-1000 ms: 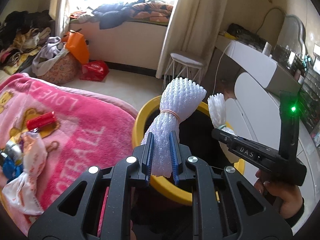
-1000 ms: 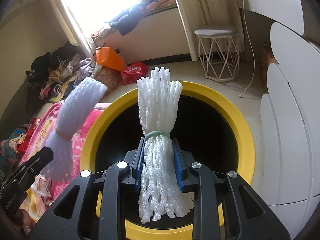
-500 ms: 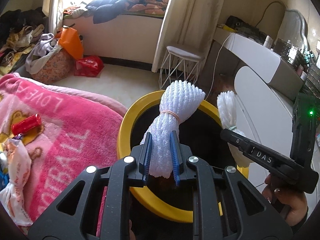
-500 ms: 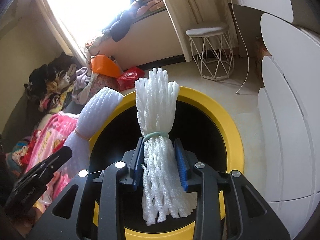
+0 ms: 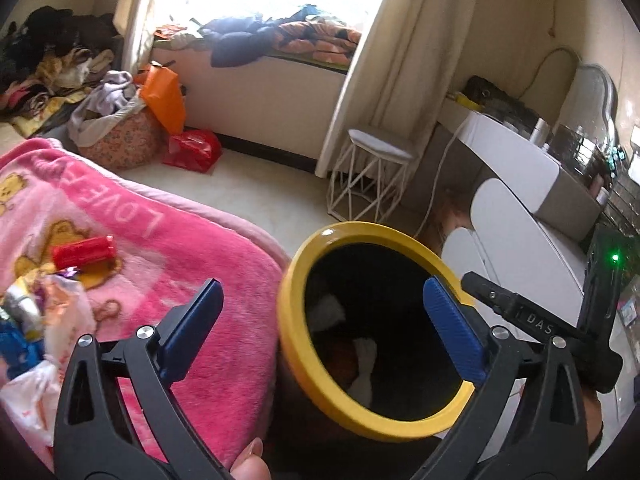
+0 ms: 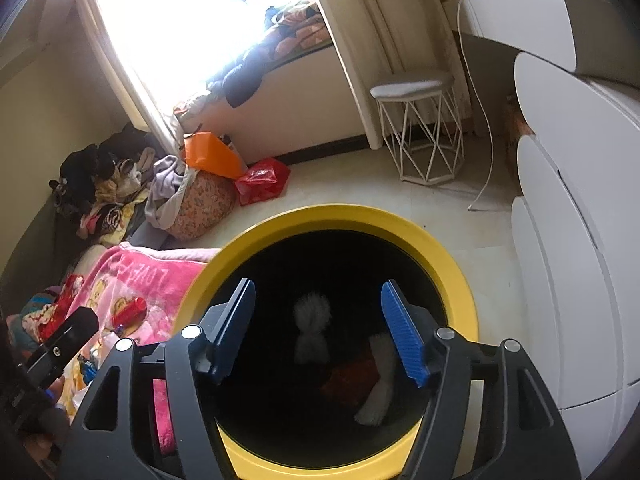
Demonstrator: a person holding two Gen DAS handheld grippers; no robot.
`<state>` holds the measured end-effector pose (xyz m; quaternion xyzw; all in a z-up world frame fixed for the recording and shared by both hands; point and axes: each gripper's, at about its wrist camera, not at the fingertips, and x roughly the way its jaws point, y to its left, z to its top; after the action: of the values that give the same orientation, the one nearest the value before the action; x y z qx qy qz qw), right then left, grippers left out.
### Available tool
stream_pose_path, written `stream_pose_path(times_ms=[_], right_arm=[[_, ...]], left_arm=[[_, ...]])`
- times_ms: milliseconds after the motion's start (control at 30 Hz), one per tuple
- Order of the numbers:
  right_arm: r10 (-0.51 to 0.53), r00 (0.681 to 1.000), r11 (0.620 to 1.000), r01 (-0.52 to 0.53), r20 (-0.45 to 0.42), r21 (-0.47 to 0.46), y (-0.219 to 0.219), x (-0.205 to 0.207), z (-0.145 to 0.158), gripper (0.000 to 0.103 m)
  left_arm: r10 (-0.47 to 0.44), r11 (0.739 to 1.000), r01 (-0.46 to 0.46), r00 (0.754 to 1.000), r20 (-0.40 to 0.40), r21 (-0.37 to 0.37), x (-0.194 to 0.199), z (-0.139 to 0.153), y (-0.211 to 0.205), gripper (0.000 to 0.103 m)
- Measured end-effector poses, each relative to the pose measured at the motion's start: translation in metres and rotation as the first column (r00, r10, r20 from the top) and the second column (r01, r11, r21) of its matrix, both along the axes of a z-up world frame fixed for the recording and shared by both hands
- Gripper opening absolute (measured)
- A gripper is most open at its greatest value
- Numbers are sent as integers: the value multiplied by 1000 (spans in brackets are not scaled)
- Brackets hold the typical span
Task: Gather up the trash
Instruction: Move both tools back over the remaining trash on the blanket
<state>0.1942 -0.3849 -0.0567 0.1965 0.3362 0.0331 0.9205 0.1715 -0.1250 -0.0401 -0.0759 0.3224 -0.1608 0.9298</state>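
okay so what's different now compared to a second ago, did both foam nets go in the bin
Yes. Both tools let go: the left tool and right tool are opening with nothing between them, and both white foam nets lie inside the yellow bin. The bin, pink blanket and red wrapper stayed put.

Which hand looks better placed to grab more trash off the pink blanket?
Probably left: the left gripper hangs partly over the blanket near the red wrapper, opening, empty. The right gripper sits over the bin.
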Motion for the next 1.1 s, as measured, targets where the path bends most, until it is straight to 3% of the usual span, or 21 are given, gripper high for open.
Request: stream_pose_path(times_ms=[133,233,433,767,1100], right_arm=[[15,1000,1000,-15,25,-1,11,-3,7,65],[30,999,1000,-30,45,-2,26,-7,12,72],[115,989,993,-112,94,-37,63,-10,23,73],[245,961,969,-240,131,-51,123,-15,32,73],[388,914,920,-377,119,-104,191,-24,35,76]], left_arm=[[34,999,-34,999,16,8,-9,6,16,92],[69,997,-70,997,36,25,-15,13,28,92],[150,988,-153,986,77,27,-22,25,60,92],[248,967,-254,961,125,30,-35,36,111,92],[344,938,-346,933,107,5,-46,28,162,92]])
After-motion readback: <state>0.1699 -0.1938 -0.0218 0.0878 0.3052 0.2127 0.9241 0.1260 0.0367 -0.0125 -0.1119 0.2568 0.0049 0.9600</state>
